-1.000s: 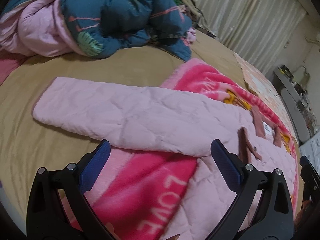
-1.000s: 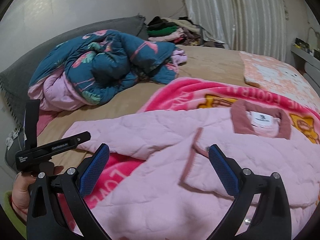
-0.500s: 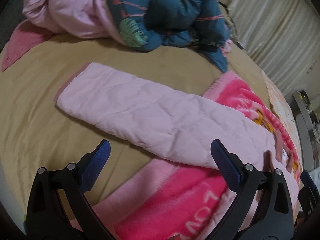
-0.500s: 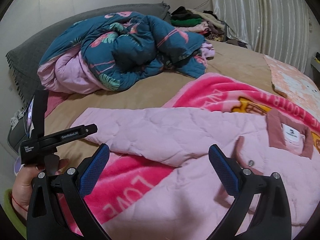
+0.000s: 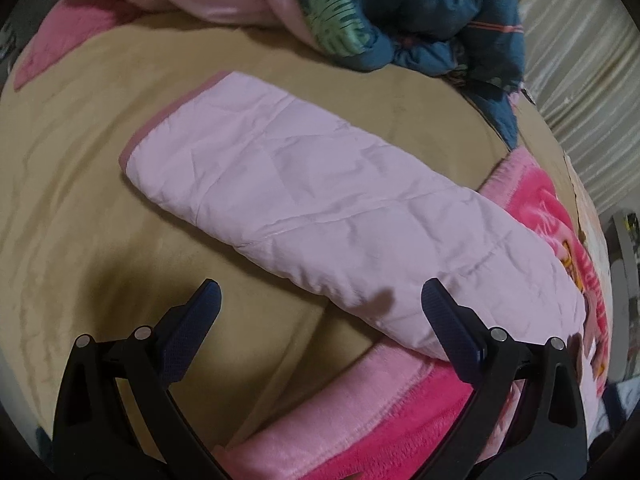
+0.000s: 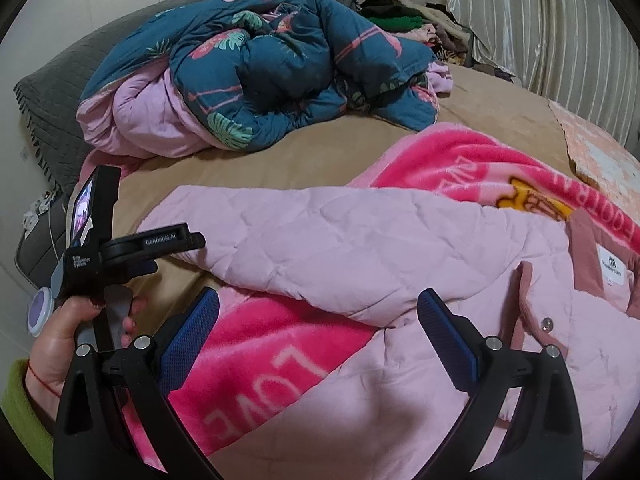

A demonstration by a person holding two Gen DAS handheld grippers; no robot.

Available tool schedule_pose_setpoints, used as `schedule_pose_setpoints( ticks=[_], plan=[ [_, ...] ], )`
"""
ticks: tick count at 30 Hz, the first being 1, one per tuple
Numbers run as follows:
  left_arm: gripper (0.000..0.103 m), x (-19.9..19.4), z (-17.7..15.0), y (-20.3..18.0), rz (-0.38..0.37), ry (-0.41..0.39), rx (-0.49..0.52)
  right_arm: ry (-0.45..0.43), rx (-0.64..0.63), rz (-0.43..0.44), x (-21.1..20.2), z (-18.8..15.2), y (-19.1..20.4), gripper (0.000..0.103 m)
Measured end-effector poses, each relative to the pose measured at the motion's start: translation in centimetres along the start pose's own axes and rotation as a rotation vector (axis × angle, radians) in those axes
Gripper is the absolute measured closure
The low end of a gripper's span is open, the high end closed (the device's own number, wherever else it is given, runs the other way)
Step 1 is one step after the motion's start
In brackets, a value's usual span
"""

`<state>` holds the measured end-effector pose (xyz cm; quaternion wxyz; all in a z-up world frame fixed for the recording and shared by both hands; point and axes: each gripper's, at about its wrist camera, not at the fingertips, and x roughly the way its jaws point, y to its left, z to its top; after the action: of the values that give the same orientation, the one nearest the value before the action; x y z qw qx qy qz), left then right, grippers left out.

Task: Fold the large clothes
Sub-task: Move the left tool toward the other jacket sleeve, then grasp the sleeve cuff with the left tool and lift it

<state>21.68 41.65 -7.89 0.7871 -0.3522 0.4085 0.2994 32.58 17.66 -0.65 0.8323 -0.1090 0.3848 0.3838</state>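
the pink quilted jacket (image 6: 400,264) is lying on the bed (image 5: 80,200), its sleeve (image 5: 320,204) stretching away with the long axis going up-left toward the cuff (image 5: 168,116). the left gripper (image 5: 318,308) is hovering with jaws wide apart just before the sleeve, nearer to it; the right gripper (image 6: 318,312) is also gaping empty over the body.

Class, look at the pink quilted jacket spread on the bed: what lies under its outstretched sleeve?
Under the sleeve the cuff end rests on the tan bedsheet; nearer the body it lies over the hot-pink blanket. What lies beneath the jacket's body stays covered.
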Motion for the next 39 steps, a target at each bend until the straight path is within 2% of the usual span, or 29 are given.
schedule_pose_setpoints(
  ticks=[9,16,17,19,21,22,23,24,27,33,39],
  plan=[
    [0.009,3.1,1.1,3.0,-0.052,0.027,-0.156,0.014,0.033,-0.02,-0.4,-1.4,-2.2,0.004],
    [0.009,4.2,2.4,4.4,-0.083,-0.04,-0.212,0.004,0.118,-0.054,-2.4,-2.9,-5.9,0.004],
    [0.012,4.3,2.7,4.5,-0.08,-0.05,-0.21,0.002,0.132,-0.058,-2.7,-3.2,-6.5,0.004],
    [0.03,4.1,2.9,5.0,-0.059,-0.076,-0.213,-0.004,0.155,-0.065,-3.2,-3.6,-7.4,0.004],
    [0.053,4.1,3.2,5.5,-0.071,-0.086,-0.226,-0.011,0.182,-0.071,-3.7,-4.1,-8.3,0.004],
    [0.059,4.0,3.3,5.6,-0.074,-0.088,-0.226,-0.014,0.193,-0.073,-3.9,-4.3,-8.6,0.004],
    [0.075,3.6,3.5,5.8,-0.07,-0.103,-0.221,-0.018,0.206,-0.076,-4.2,-4.5,-9.0,0.004],
    [0.083,3.0,3.6,5.7,-0.075,-0.123,-0.214,-0.021,0.217,-0.076,-4.4,-4.7,-9.4,0.004],
    [0.09,0.9,4.4,5.0,-0.115,-0.172,-0.179,-0.033,0.239,-0.078,-5.0,-5.2,-10.0,0.004],
    [0.092,-5.6,4.9,2.0,-0.185,-0.297,-0.092,-0.057,0.27,-0.074,-6.7,-6.0,-11.0,0.004],
    [0.093,-11.3,3.8,-1.5,-0.259,-0.413,-0.011,-0.093,0.307,-0.079,-9.0,-7.0,-12.4,0.004]
  ],
)
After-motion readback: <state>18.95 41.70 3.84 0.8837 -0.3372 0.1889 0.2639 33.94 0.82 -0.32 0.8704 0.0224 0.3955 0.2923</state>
